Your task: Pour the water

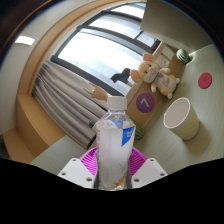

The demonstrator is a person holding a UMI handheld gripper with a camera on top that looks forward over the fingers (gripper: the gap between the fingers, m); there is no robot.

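The hand-held gripper has the water bottle clamped between its two fingers, the magenta pads pressing against the bottle's lower body on either side. The bottle is clear plastic with a blue-and-white label around its middle and a pale cap on top, and it sits upright relative to the fingers. The whole scene beyond it leans hard, so the view itself is tilted.

Off to the right of the bottle and a little farther away sits a cream-coloured cup, its open mouth facing this way, resting on the pale counter. Whether anything is in it cannot be told. The bottle's cap is well apart from the cup's rim.

Farther back on the counter, a stuffed toy animal stands beside a brown box with a purple round mark. Near the far right there is a small pink round thing. Behind it all, a big window with pale curtains hanging below.
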